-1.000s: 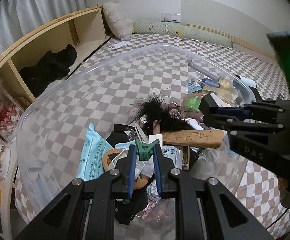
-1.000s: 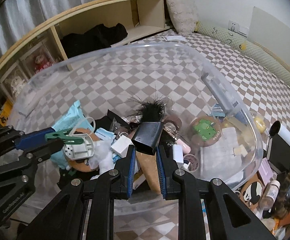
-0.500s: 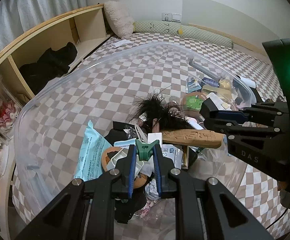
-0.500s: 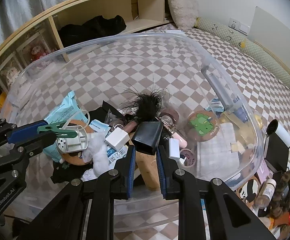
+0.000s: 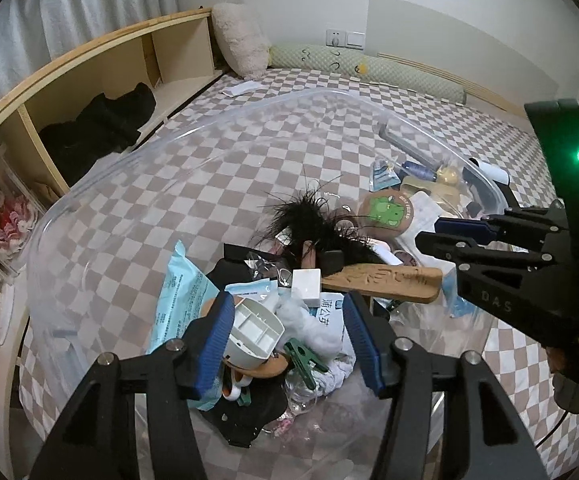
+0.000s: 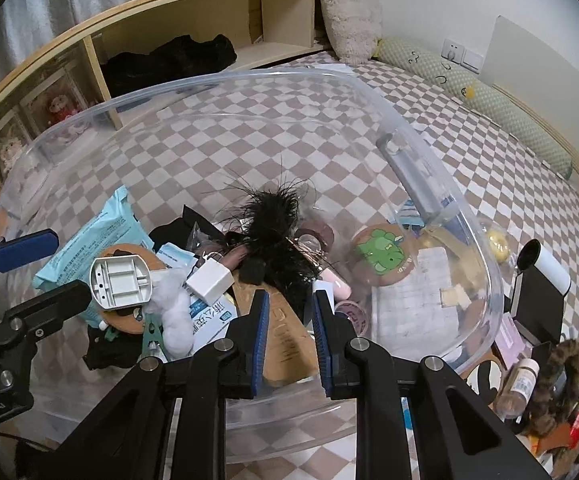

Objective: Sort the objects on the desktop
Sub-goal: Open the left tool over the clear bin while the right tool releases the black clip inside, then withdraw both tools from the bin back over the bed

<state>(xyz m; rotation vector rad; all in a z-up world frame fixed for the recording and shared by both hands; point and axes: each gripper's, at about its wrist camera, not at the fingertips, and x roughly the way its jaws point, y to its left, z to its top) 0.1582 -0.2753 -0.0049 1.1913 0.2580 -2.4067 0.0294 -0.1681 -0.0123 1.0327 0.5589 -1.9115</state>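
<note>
A clear plastic bin (image 5: pixel 193 130) on the checked bedspread holds a pile of small items. My left gripper (image 5: pixel 289 304) hangs over the pile and its jaws are opening. Nothing is pressed between them. Below the gap lie a green clip (image 5: pixel 303 360) and a white plastic part (image 5: pixel 253 332). My right gripper (image 6: pixel 291 298) hovers over the bin's near rim, its jaws a narrow gap apart with nothing gripped. A wooden paddle (image 6: pixel 287 340) shows through that gap, lying in the bin. A small black block (image 6: pixel 251 274) rests at the paddle's far end, beside a black feather tuft (image 6: pixel 273 212).
The pile also holds a blue wipes pack (image 5: pixel 181 292), a white charger (image 5: pixel 306 282) and a frog coaster (image 5: pixel 387 212). A wooden shelf (image 5: pixel 89 92) runs along the left. Outside the bin at the right stand a small bottle (image 6: pixel 521 380) and a black-and-white roll (image 6: pixel 545 268).
The left jaws have spread and the green clip has dropped from them onto the pile. The black block that sat at the right gripper's tips now lies in the pile.
</note>
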